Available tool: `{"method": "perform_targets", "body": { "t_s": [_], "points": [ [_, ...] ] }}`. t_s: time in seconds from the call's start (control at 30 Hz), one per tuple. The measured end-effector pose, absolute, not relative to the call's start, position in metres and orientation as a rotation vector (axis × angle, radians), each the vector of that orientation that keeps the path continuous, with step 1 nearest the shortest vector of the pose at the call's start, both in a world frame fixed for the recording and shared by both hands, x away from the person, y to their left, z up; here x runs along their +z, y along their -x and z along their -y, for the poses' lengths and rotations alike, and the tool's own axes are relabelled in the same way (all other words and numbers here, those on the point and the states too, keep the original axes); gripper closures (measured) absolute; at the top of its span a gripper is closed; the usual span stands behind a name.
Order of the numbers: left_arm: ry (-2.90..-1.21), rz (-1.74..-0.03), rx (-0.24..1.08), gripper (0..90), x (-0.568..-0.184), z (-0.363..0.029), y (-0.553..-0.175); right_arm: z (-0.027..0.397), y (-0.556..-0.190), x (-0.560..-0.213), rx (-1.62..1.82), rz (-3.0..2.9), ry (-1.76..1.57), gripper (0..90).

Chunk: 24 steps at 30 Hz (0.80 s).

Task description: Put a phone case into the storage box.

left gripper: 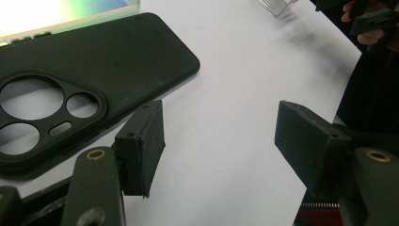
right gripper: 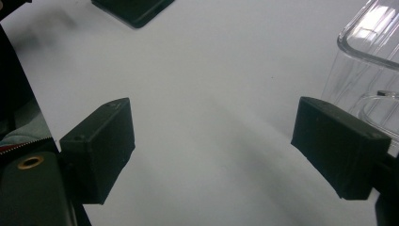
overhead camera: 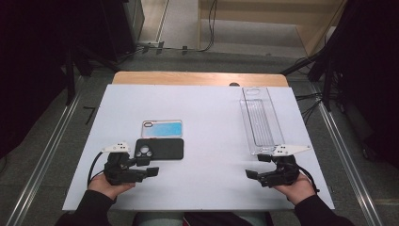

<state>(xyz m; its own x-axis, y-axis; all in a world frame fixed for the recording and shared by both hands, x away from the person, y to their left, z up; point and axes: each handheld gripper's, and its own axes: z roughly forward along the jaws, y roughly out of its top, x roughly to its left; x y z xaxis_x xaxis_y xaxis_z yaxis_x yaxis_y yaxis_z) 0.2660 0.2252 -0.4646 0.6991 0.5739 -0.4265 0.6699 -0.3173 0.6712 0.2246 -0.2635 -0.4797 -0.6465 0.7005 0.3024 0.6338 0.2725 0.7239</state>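
Note:
A black phone case (overhead camera: 159,149) with a camera cutout lies flat on the white table (overhead camera: 211,141). Just behind it lies an iridescent blue case (overhead camera: 162,128). My left gripper (overhead camera: 147,167) rests just in front of the black case, jaws open and nothing between them. In the left gripper view one pad (left gripper: 141,146) sits beside the black case's (left gripper: 94,61) long edge, and the iridescent case (left gripper: 61,12) shows at the top. My right gripper (overhead camera: 257,166) is open near the front end of a clear plastic tray (overhead camera: 260,120). In the right gripper view (right gripper: 211,146) the tray (right gripper: 367,61) stands just beyond the right pad.
The white sheet covers a wooden table whose far edge (overhead camera: 200,78) shows behind. Metal rails (overhead camera: 47,155) run along both sides on the floor. Dark stands and cables stand at the back corners. The person's hands hold both grippers at the front edge.

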Motion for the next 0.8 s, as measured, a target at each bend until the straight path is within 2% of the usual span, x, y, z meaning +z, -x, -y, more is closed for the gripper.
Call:
{"method": "perform_targets", "body": {
  "t_s": [0.8],
  "points": [
    [-2.01,-0.964,-0.134,34.0,-0.464,-0.2266,-0.2658,0.265,-0.2231,-0.4781,1.338,-2.437,-1.274,12.0]
  ]
}}
